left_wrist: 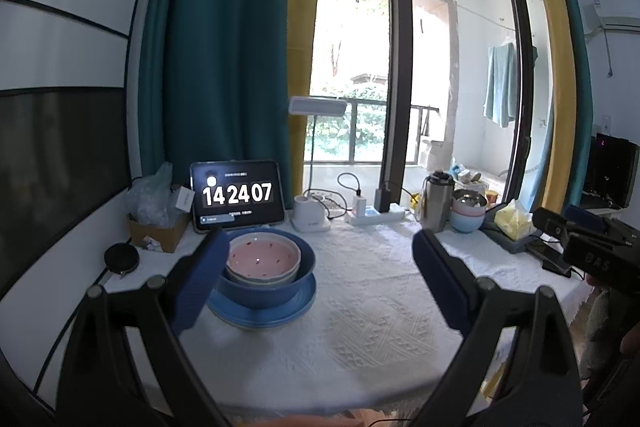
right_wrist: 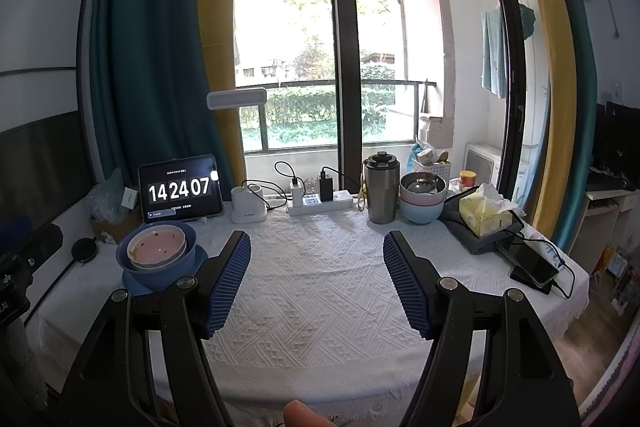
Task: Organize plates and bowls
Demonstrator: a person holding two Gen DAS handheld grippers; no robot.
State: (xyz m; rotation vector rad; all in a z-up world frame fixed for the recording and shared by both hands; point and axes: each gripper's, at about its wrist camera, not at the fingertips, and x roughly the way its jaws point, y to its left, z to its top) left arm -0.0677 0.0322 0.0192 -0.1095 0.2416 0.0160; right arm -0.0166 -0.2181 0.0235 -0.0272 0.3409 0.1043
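Bowls: a pink-lined bowl (left_wrist: 264, 257) nests in a blue bowl (left_wrist: 266, 287) on a blue plate (left_wrist: 260, 317), at the table's (left_wrist: 360, 327) left. The left gripper (left_wrist: 320, 247) and right gripper (right_wrist: 316, 247) gape wide, empty. Behind, a tablet (left_wrist: 238, 197) and three stacked bowls (right_wrist: 422, 201).

blue plate (left_wrist: 262, 311) largely hidden under bowls, tablet (right_wrist: 180, 189) small print unreadable

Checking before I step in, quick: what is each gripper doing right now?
Left gripper: open, holding nothing.
Right gripper: open, holding nothing.
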